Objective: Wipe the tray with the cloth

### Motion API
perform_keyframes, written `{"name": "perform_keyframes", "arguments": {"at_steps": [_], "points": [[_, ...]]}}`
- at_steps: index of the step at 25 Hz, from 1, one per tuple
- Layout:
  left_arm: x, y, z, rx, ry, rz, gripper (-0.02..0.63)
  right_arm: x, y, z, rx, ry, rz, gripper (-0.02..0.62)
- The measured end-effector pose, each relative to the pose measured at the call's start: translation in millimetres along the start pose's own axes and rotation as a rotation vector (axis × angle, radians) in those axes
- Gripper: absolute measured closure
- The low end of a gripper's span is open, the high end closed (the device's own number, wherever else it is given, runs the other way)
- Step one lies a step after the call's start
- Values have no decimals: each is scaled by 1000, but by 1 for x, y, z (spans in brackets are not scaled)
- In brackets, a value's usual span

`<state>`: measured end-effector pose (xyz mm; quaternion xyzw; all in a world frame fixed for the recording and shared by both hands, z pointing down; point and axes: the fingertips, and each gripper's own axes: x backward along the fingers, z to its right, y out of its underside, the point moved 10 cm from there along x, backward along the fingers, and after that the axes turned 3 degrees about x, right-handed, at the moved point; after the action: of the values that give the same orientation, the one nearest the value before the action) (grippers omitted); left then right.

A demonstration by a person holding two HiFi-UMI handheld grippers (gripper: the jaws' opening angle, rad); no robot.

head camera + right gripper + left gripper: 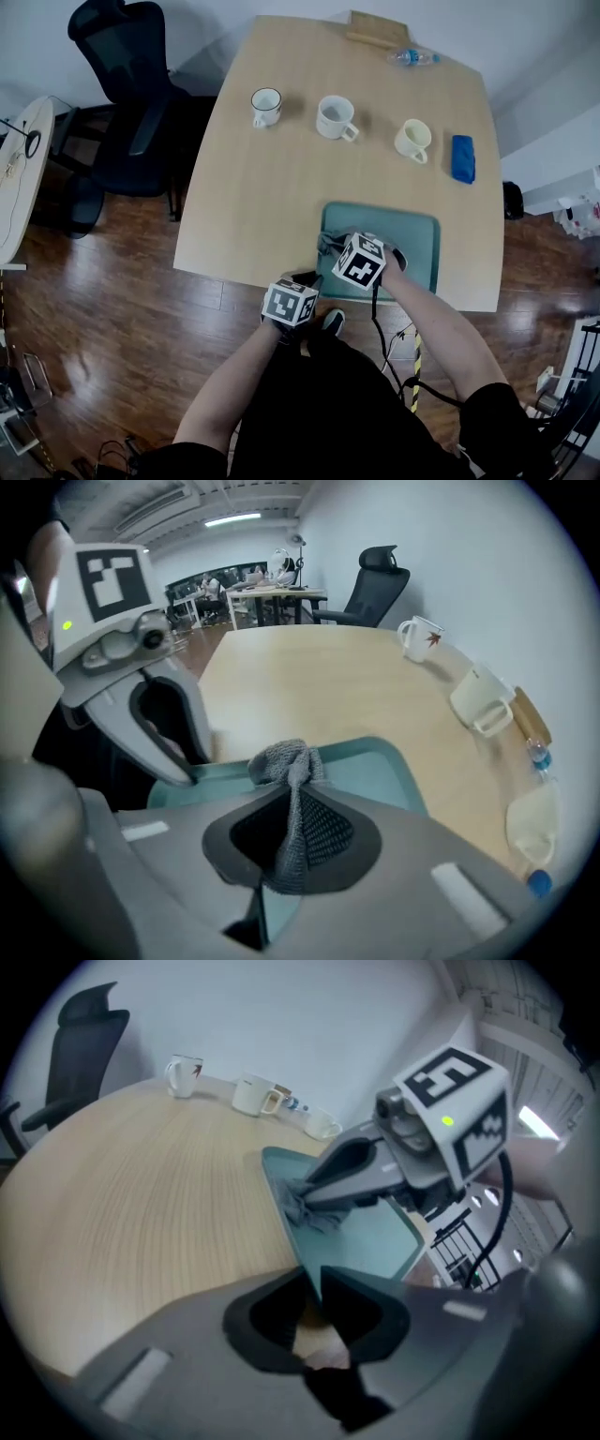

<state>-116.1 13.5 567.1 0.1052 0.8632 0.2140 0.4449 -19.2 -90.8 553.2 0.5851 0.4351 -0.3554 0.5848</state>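
Observation:
A teal tray (412, 234) lies at the near edge of the wooden table (272, 197). My left gripper (317, 278) is shut on the tray's near left rim (309, 1265), and the rim's thin edge runs between the jaws. Over the tray's left part, my right gripper (332, 244) is shut on a grey knitted cloth (292, 771). The cloth bunches out past the jaw tips and rests on the tray floor (370, 766). In the left gripper view the right gripper (323, 1194) presses the cloth (307, 1211) down near the tray's left rim.
Three mugs (266, 106) (335, 116) (412, 139) stand in a row across the far half of the table, with a blue object (462, 157) to their right. A water bottle (412, 57) and a wooden board (378, 28) lie at the far edge. A black office chair (131, 94) stands to the left.

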Motion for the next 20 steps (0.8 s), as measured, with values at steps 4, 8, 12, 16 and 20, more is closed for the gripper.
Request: {"name": "perform_keyframes", "arguments": {"at_steps": [4,8,12,16,20], "points": [[0,-1,1,-4,2,-13,549,-7,-12,48,60,46,-19,569],[1,-2,-2,-2,-3,-15,549,-7,-16,80,14,113,-13,569],[0,-2,-6,22,2,-49,549,-2,-4,59,-2,98,5,569],[0,-4,-8,32,-1,-63,551,9,17,2,9,-20,28,569],[-1,-3,-6,34,-9,-65,551,22,41,-60,54,-139,44,569]]}}
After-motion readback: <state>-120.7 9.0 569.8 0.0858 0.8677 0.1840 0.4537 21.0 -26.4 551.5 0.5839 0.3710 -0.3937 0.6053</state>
